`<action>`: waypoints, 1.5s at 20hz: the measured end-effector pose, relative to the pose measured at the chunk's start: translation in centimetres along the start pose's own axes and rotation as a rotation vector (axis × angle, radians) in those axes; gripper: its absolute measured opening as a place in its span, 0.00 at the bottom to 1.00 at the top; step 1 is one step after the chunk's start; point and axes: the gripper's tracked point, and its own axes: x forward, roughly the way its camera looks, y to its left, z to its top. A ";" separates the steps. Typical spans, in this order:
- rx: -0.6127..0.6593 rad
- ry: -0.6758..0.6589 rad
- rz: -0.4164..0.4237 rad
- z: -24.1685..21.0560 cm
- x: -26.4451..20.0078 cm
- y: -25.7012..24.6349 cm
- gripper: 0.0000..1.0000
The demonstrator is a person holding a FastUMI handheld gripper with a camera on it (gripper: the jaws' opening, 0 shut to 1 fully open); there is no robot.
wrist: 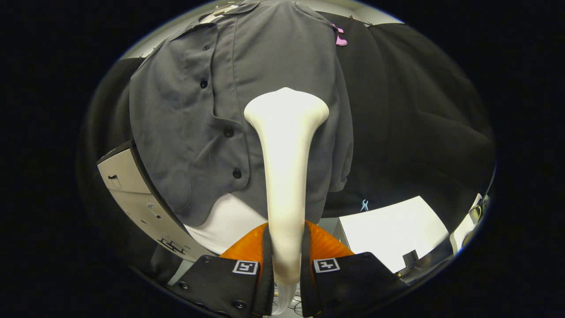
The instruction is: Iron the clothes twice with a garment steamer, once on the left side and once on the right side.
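Hand-held gripper (286,269), fingers clamped on both sides of a cream plastic garment steamer (286,168), whose flared head stood ahead against a hanging grey buttoned fabric shirt (265,66).

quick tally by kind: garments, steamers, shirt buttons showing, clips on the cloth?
Grey shirt: 1
Garment steamer, held in the gripper with both fingers pressing its handle: 1
Dark shirt buttons, e.g.: 4
Clips, pink clip and blue clip: 2
Total: 8
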 end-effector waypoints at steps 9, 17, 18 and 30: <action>0.035 0.130 -0.003 -7.7 0.5 0.2 0.32; 0.055 0.195 -0.015 -11.7 -0.1 0.4 0.32; 0.058 0.194 -0.016 -11.6 -0.5 0.5 0.32; 0.030 0.084 0.010 -5.2 -5.0 2.9 0.32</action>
